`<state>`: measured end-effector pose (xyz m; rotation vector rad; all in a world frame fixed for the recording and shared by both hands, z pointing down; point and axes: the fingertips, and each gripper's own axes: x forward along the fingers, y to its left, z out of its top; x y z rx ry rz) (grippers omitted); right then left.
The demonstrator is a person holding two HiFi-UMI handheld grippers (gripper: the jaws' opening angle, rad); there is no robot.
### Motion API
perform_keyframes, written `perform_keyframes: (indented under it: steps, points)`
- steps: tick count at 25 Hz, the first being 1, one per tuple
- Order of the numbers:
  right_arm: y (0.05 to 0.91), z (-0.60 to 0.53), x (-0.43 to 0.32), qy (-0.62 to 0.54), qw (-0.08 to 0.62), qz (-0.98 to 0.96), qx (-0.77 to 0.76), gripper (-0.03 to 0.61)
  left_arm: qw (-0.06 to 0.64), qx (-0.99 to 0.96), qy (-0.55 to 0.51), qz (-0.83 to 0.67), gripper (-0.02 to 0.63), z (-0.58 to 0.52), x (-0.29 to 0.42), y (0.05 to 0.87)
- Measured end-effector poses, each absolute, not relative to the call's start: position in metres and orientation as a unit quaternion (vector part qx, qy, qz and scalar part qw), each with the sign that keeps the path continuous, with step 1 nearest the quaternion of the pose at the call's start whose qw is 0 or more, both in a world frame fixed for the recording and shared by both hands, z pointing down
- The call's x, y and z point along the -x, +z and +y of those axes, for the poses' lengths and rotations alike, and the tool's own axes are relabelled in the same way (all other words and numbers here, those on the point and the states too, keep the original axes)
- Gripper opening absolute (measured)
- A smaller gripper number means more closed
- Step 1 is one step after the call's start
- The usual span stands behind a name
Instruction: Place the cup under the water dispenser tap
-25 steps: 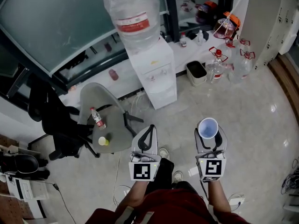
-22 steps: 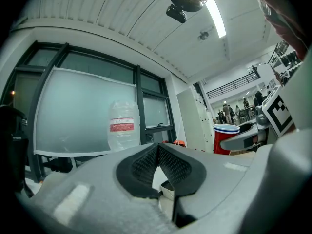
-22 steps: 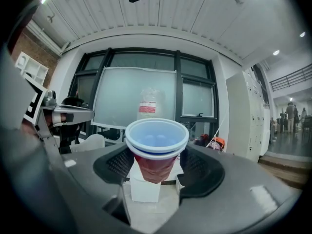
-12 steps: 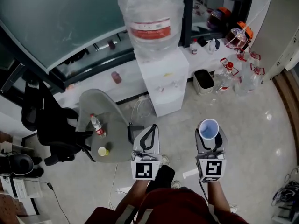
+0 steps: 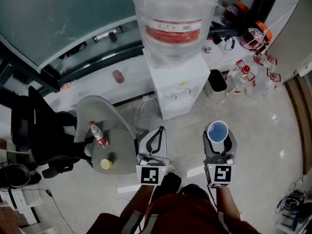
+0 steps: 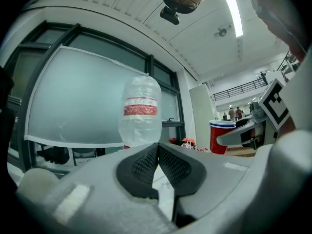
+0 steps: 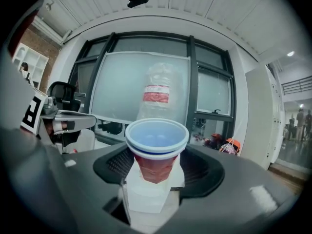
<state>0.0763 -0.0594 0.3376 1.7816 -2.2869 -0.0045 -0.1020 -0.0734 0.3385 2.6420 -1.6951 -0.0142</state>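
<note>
cup (image 7: 157, 149): red outside, pale blue inside, white rim.
cup pose: upright, mouth up, nothing visible inside.
cup place: clamped between the jaws of the right claw (image 7: 155, 172), in the air, well short of the water dispenser (image 5: 178, 85).
water dispenser: white cabinet on the floor, with a large clear bottle (image 5: 175, 21) with a red label upended on top.
tap: on the front panel, too small to make out.

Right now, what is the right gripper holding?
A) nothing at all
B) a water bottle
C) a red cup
C: the right gripper has its jaws closed on a red cup, which stands upright with its open top facing up.
</note>
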Motion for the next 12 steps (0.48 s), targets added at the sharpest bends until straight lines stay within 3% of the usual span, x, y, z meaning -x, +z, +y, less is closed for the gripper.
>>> perform_keyframes:
  steps: [12]
  points:
    - [0.421, -0.104, -0.061, 0.033, 0.144, -0.807, -0.571, 0.290, 0.022, -0.840, 0.007, -0.542, 0.000, -0.112, 0.104, 0.402]
